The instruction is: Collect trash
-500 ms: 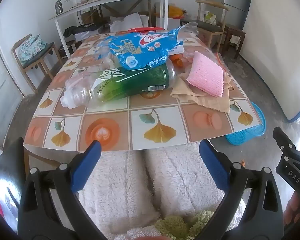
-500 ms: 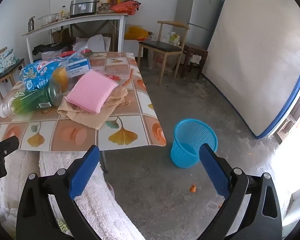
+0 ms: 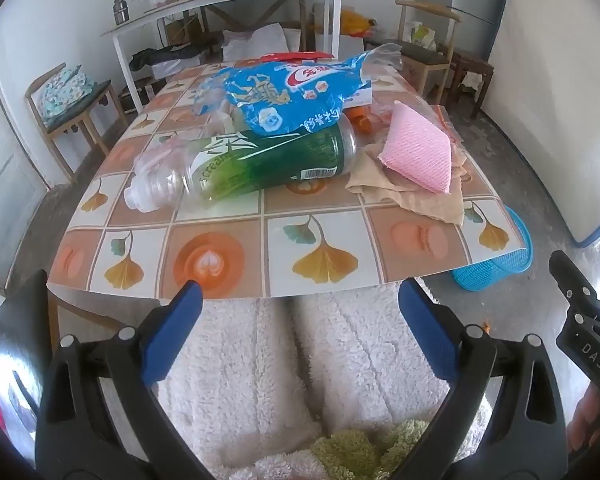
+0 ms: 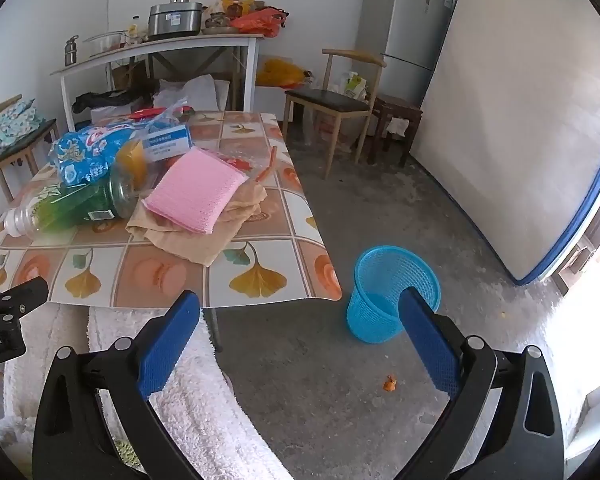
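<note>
The left gripper [image 3: 298, 306] sits at the bottom of its view with its blue pads spread wide and nothing between them, hanging over the person's fluffy white lap, short of the near edge of the table [image 3: 260, 256]. The right gripper [image 4: 300, 316] is just as wide and just as empty, held over the bare floor at the table's right corner; its black frame shows at the right edge of the left view. Just past its right pad the blue basket [image 4: 392, 292] stands upright on the floor beside the table, and what shows of its inside looks empty. A small orange scrap [image 4: 389, 383] lies on the floor near it. On the tabletop, mid-frame, the trash is heaped together: a green bottle [image 3: 260, 160] lying on its side, neck toward the left, with a crumpled blue bag [image 3: 288, 96] resting on top of it. To the bottle's right a pink cloth [image 3: 418, 154] lies on a tan rag [image 3: 416, 196]. Behind the cloth a small blue-and-white box [image 4: 166, 140] leans against the bag. At the upper left, a white shelf [image 4: 160, 50] carries a steel pot [image 4: 175, 20].
</note>
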Motion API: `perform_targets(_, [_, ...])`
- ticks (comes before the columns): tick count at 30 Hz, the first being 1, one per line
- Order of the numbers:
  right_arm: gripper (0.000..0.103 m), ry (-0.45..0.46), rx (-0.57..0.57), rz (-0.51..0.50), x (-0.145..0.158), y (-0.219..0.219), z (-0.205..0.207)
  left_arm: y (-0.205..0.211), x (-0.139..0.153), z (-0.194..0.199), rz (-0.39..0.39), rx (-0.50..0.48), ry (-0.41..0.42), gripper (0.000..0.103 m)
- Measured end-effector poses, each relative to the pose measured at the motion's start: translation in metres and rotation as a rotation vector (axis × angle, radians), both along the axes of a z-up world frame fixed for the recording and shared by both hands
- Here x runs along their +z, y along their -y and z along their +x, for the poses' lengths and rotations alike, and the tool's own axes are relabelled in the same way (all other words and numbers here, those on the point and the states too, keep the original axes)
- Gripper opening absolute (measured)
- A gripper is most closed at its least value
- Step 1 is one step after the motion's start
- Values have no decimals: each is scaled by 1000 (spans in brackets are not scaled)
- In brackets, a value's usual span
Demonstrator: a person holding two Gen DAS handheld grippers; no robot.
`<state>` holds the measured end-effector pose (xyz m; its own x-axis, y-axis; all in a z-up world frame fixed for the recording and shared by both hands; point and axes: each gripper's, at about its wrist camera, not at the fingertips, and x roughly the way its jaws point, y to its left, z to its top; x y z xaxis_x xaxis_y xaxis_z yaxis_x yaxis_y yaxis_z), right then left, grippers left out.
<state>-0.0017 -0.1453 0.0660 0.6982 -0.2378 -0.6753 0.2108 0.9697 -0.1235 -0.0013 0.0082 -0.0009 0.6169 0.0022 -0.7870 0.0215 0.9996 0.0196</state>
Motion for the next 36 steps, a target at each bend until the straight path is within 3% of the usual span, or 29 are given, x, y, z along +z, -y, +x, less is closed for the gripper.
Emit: perform_targets(36, [97,21,23,-1,4,-6,1,-5,-2,1,-2,19,-4,94])
